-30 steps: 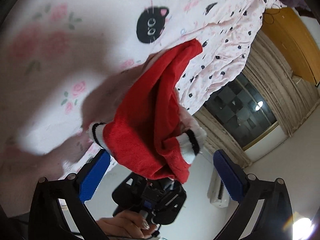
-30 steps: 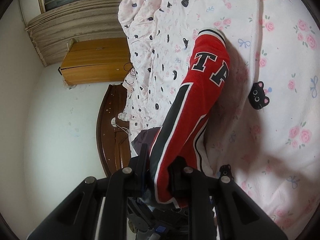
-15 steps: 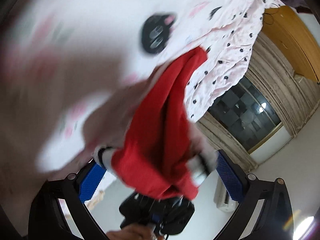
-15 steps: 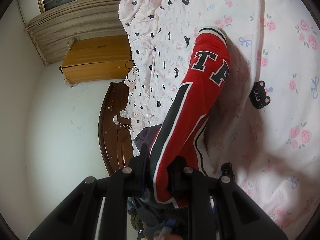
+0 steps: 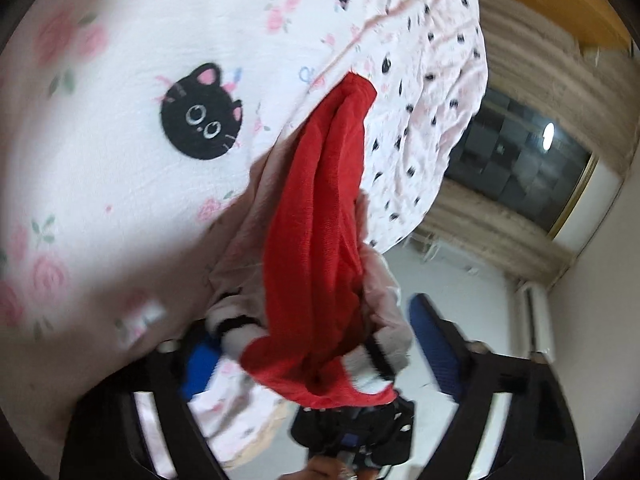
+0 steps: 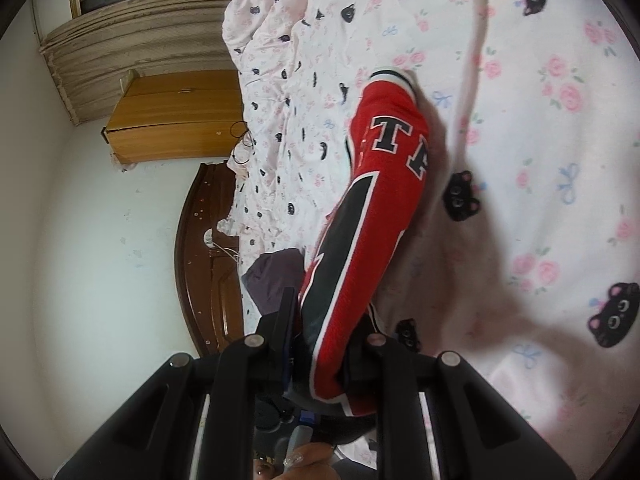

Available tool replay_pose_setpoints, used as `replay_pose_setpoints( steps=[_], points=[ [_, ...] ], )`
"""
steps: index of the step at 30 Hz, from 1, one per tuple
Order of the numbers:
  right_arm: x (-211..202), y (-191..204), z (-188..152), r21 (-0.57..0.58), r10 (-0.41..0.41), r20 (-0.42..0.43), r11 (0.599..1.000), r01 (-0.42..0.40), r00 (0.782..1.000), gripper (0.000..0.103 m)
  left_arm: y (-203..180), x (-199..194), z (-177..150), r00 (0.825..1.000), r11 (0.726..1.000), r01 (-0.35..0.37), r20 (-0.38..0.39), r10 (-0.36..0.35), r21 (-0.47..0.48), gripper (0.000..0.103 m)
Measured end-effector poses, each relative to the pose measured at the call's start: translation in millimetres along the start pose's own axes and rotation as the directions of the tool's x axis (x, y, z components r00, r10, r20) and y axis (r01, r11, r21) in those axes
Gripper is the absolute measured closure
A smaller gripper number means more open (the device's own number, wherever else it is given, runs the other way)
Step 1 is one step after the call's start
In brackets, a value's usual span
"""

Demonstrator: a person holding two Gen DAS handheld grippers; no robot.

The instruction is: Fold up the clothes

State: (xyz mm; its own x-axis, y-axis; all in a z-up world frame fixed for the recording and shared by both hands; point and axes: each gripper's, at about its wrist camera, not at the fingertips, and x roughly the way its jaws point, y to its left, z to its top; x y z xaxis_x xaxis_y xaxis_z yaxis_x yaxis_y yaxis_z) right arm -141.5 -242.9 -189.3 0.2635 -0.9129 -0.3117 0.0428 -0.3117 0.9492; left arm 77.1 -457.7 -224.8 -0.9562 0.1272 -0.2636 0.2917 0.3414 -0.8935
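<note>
Red garment (image 6: pixel 376 216) with a black side stripe edged in white, block letters "TA" and black-and-white ribbed cuffs, held stretched above a bed; its type (trousers or sleeved top) cannot be told. Right claw (image 6: pixel 320 344): its two black fingers are closed tight on one end of the garment, which runs forward and away from the claw to a ribbed cuff (image 6: pixel 394 76) lying against the bedsheet (image 6: pixel 560 160). Left claw (image 5: pixel 320 344): blue-padded fingers (image 5: pixel 430 344) stand wide apart, with the bunched red cloth (image 5: pixel 320 216) and its striped cuffs (image 5: pixel 236 328) hanging between them; no pad is seen pressing the fabric, so this claw is open. Ahead of both claws spreads the white bedsheet printed with pink roses, blue bows and black cat faces (image 5: pixel 200 120). Beyond the garment's far end, left of the right claw's line, lies a rumpled pink quilt with small black cats (image 6: pixel 280 80). Further left of the right claw: a dark wooden headboard (image 6: pixel 200 264), an orange-brown wardrobe (image 6: pixel 176 116), beige curtains (image 6: pixel 120 52) and a dark window (image 5: pixel 516 156). A dark grey cloth (image 6: pixel 276 276) sits just beside the right claw's left finger. A hand (image 6: pixel 308 462) shows at the lower edge, behind the right claw.
</note>
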Motion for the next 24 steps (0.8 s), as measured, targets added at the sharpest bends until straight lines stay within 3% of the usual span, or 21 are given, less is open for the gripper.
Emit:
replay_pose_setpoints(
  steps=[6,12,17,24],
  points=[
    [-4,-11,-4,0.002,-0.05,-0.009,0.999,0.05,0.999,0.085,3,-9,-3,0.995,0.993,-0.096,-0.026,0.098,0.069,0.07],
    [-3,-14,-13,-0.029,-0.108,-0.021,0.994,0.107,0.994,0.085,-11,-14,-4,0.981,0.968,-0.188,-0.006,0.192,0.166,0.074],
    [-5,-18,-25,-0.077,-0.191,-0.024,0.979,0.189,0.981,0.085,-8,-19,-6,0.972,0.956,-0.229,-0.005,0.234,0.181,0.075],
    [-7,-32,-52,-0.087,-0.218,-0.063,0.973,0.212,0.974,0.089,-2,-37,-14,0.96,0.943,-0.276,0.013,0.279,0.187,0.076]
  ],
)
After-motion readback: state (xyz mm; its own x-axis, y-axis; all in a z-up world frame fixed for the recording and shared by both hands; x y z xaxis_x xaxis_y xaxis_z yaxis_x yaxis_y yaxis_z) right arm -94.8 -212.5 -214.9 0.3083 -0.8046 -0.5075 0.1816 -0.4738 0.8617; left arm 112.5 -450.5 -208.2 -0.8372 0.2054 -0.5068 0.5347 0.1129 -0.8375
